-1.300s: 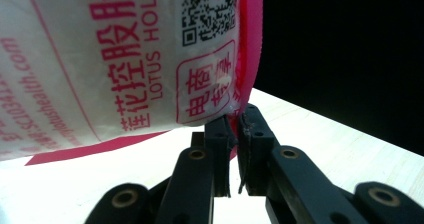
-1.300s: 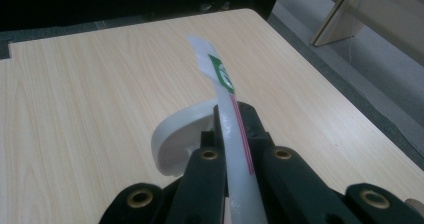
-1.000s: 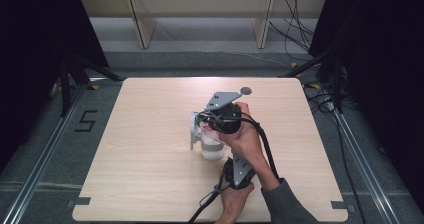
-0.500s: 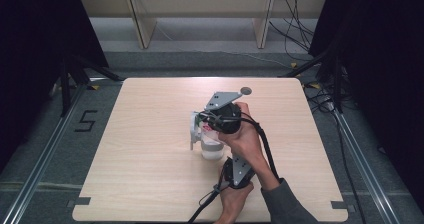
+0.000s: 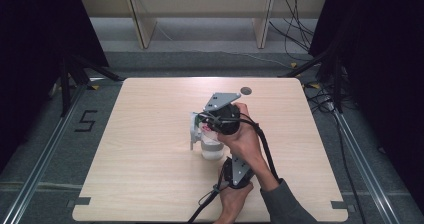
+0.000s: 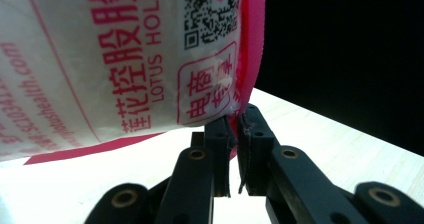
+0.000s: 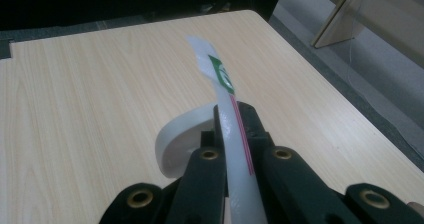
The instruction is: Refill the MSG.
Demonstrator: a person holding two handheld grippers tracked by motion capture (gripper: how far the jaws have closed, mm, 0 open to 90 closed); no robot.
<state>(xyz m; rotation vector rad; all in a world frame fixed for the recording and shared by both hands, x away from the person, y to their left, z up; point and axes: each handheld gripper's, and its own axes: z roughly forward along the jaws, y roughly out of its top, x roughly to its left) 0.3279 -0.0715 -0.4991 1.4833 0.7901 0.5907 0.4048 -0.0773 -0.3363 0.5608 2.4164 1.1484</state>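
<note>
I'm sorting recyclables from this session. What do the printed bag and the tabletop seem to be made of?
The printed bag looks like thin plastic film with a slight sheen: it wrinkles softly, carries red print and has a pink sealed edge, which the left tool pinches. It could be laminated; I can't tell. The tabletop looks like light wood or wood-grain laminate with a matte finish, with straight grain lines.

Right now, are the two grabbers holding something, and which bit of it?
Both hold the same white packet. The left gripper pinches its pink sealed edge at a lower corner. The right gripper clamps its other edge, seen edge-on between the jaws.
</note>
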